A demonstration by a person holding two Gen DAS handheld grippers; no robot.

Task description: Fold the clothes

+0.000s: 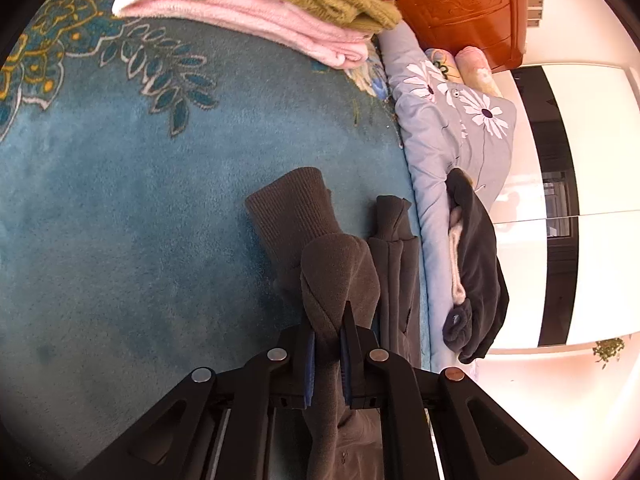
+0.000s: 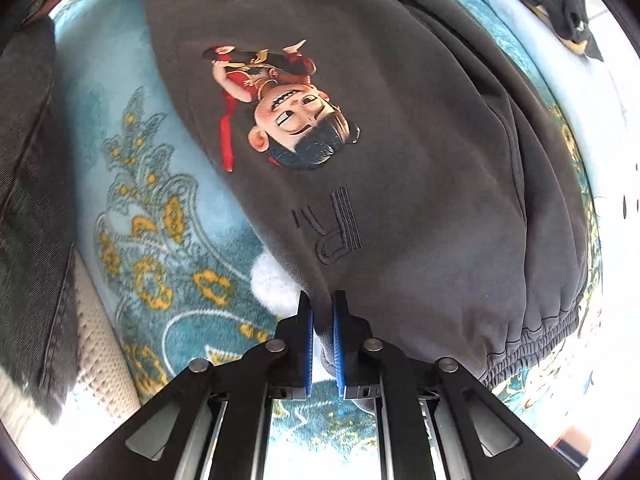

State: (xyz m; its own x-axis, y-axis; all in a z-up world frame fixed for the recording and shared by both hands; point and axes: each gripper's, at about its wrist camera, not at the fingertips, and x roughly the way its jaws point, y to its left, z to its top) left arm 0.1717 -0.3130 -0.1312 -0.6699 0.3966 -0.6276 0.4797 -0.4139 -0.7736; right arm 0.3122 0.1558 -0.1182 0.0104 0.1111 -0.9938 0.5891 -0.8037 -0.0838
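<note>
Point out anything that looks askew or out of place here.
The dark garment lies crumpled on the grey quilt, unfolded, unlike the folded pile. The sweatshirt, pinched by both grippers, is bunched mid-fold. No damage shows.

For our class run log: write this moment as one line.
task: fold clothes | left gripper: shut on grey sweatshirt | right gripper: shut on grey sweatshirt | surface: teal blanket

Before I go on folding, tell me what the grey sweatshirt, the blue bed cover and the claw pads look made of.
Grey sweatshirt: thick matte cotton-like fleece, going by its soft nap and ribbed cuff.
Blue bed cover: short plush pile, velvety, with a woven or printed floral pattern.
Claw pads: blue, finely ridged, probably rubber or soft plastic, set in black hard-plastic fingers.
</note>
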